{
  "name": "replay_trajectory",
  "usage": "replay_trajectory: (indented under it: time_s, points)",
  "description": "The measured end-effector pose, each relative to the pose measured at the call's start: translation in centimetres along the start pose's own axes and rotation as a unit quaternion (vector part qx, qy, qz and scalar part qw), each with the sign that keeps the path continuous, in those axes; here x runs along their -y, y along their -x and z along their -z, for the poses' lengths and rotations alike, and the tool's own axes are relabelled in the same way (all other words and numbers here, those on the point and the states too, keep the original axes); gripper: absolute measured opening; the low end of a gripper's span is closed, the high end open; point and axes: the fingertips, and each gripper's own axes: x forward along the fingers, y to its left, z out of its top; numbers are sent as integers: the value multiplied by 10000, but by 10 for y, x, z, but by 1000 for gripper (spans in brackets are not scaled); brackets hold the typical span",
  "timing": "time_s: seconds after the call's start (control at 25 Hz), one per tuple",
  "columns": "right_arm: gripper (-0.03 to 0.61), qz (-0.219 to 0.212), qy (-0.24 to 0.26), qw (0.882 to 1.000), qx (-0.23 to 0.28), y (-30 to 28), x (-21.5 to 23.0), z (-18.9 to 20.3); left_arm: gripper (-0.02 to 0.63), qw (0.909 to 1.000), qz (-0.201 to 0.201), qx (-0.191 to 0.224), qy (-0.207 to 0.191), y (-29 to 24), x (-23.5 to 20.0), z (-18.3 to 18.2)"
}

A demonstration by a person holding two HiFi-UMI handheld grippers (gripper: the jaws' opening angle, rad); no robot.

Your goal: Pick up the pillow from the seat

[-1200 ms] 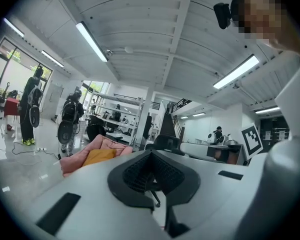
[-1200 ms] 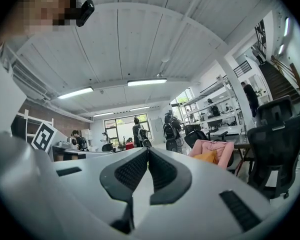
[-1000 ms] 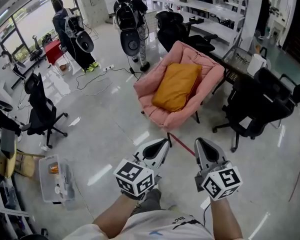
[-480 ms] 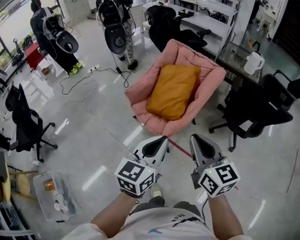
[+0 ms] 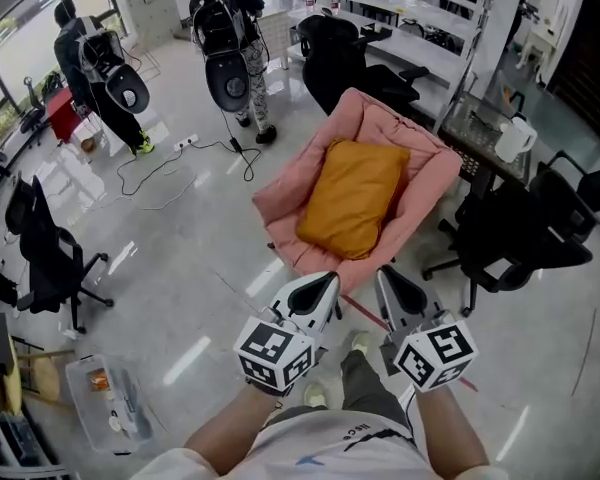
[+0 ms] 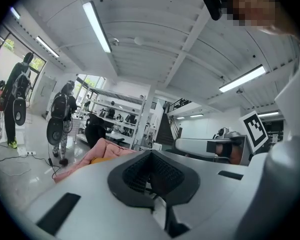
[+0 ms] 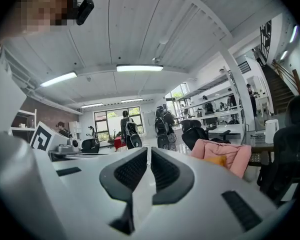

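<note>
An orange pillow [image 5: 352, 196] lies in the seat of a pink padded chair [image 5: 432, 168] in the middle of the head view. Both grippers are held low in front of the person, short of the chair's front edge and pointing at it. My left gripper [image 5: 323, 282] is shut with nothing in it. My right gripper [image 5: 386, 278] is also shut and empty. In the left gripper view a sliver of the pillow [image 6: 100, 159] shows in the chair [image 6: 110, 148] beyond the jaws. The right gripper view has the chair [image 7: 224, 152] and pillow [image 7: 217, 160] at right.
Black office chairs [image 5: 525, 230] stand right of the pink chair and another [image 5: 342, 60] behind it. Two persons with backpack gear [image 5: 227, 48] stand at the far left. Cables [image 5: 180, 163] lie on the floor. A clear bin [image 5: 108, 405] and a black chair [image 5: 42, 258] are at left.
The person has stepped toward the pink chair, which now sits a little nearer the grippers; a leg shows below. Both grippers stay shut and level.
</note>
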Motion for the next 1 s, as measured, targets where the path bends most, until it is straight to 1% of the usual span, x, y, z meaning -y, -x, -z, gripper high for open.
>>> replay_trajectory:
  time_s: [0.16,0.36,0.56,0.76,0.8,0.92,1.0]
  points:
    - [20,-32,-80,10000,10,-28,25,1,11,10000,-35,-52,-25,-27,-18,0]
    - [20,-148,-187,9997,-35,-73,72,1,11,9999,-72,-123,-54,-85,-43,3]
    - [20,-143,-307,9991,-250,-117,139,3,11,9996,-137,-263,-8,-161,-70,6]
    - [23,-128,-484,9974,-512,-167,221,13,11,9986,-250,-466,46,-244,-96,16]
    - [32,-165,-569,9965,-592,-177,236,20,11,9982,-294,-530,39,-260,-103,21]
    - [107,-256,-829,9929,-816,-200,273,42,11,9967,-436,-685,-7,-299,-121,33]
    - [120,-169,-968,9910,-906,-212,295,56,11,9961,-476,-741,-23,-317,-130,39]
